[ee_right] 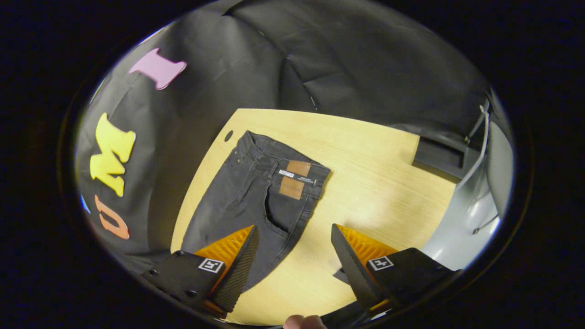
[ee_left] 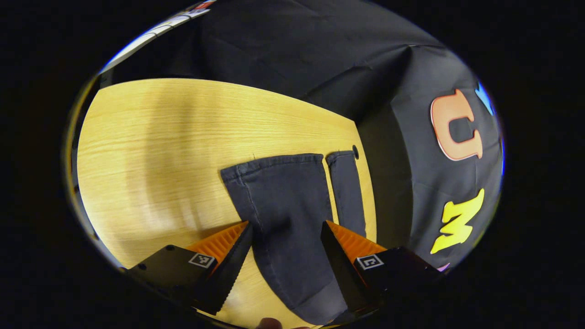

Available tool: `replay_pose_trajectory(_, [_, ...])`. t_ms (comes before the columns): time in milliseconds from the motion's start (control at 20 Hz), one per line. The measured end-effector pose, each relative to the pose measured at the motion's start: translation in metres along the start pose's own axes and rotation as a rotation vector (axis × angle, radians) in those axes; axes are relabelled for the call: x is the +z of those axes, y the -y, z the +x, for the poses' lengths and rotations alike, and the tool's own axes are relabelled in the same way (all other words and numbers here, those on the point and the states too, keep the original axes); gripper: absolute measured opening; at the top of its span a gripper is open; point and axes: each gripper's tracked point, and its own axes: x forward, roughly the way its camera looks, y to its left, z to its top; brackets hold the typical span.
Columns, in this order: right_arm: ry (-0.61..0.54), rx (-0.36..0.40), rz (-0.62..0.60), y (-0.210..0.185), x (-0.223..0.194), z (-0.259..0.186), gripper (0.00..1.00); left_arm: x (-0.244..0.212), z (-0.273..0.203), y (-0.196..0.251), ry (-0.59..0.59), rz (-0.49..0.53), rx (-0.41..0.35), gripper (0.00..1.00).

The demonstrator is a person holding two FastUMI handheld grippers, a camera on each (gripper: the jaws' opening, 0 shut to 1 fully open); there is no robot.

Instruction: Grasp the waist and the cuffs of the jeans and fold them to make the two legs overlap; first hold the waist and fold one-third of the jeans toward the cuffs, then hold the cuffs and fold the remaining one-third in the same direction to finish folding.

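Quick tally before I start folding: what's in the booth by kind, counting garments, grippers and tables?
Jeans: 1, dark, lying flat; the cuffs lie ahead of the left gripper, the waist ahead of the right one
Grippers: 2, left gripper and right gripper, both open, holding nothing
Table: 1, light wood
Total: 4
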Motion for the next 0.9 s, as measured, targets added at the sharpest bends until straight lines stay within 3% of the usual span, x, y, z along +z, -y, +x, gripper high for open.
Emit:
replay_pose_trajectory(50, [0.003, -0.01, 0.024, 0.002, 0.006, 0.01, 0.98, -0.001, 0.002, -0.001, 0.002, -0.032, -0.003, 0.92])
replay_pose_trajectory(100, [-0.001, -0.016, 0.04, 0.002, 0.009, 0.02, 0.93, 0.001, 0.004, -0.001, 0.007, -0.06, -0.004, 1.0])
replay_pose_trajectory(150, [0.007, -0.016, 0.054, 0.0, 0.015, 0.028, 0.98, 0.001, 0.005, -0.001, 0.004, -0.077, -0.002, 0.84])
replay_pose_trajectory(300, [0.018, -0.023, 0.055, -0.016, 0.03, 0.046, 0.98, -0.001, 0.012, 0.001, -0.005, -0.078, 0.01, 0.75])
replay_pose_trajectory(350, [0.023, -0.03, 0.052, -0.017, 0.031, 0.048, 0.93, -0.002, 0.015, 0.002, -0.011, -0.073, 0.013, 0.75])
replay_pose_trajectory(400, [0.027, -0.045, 0.048, -0.016, 0.03, 0.048, 0.98, -0.003, 0.017, 0.004, -0.019, -0.073, 0.01, 0.72])
replay_pose_trajectory(450, [0.03, -0.064, 0.041, -0.016, 0.027, 0.046, 0.93, -0.003, 0.019, 0.007, -0.023, -0.073, 0.01, 0.71])
replay_pose_trajectory(500, [0.035, -0.092, 0.03, -0.015, 0.027, 0.047, 0.99, -0.003, 0.023, 0.008, -0.023, -0.072, 0.013, 0.81])
replay_pose_trajectory(550, [0.032, -0.128, 0.008, -0.016, 0.026, 0.05, 0.92, -0.003, 0.025, 0.009, -0.024, -0.073, 0.015, 0.66])
replay_pose_trajectory(600, [0.031, -0.159, -0.014, -0.016, 0.025, 0.051, 0.99, -0.004, 0.027, 0.01, -0.025, -0.073, 0.015, 0.51])
replay_pose_trajectory(650, [0.029, -0.221, -0.041, -0.007, 0.025, 0.053, 0.96, -0.004, 0.029, 0.009, -0.029, -0.071, 0.018, 0.72])
replay_pose_trajectory(700, [0.04, -0.27, -0.05, 0.0, 0.025, 0.054, 0.84, -0.005, 0.031, 0.007, -0.034, -0.069, 0.026, 0.57])
replay_pose_trajectory(750, [0.04, -0.296, -0.045, 0.0, 0.024, 0.054, 0.72, -0.006, 0.034, 0.003, -0.043, -0.07, 0.043, 0.51])
replay_pose_trajectory(800, [0.042, -0.318, -0.048, -0.001, 0.025, 0.054, 0.6, -0.006, 0.034, 0.0, -0.047, -0.073, 0.059, 0.34])
replay_pose_trajectory(900, [0.046, -0.395, -0.055, 0.011, 0.025, 0.052, 0.43, -0.007, 0.032, -0.003, -0.061, -0.08, 0.079, 0.26])
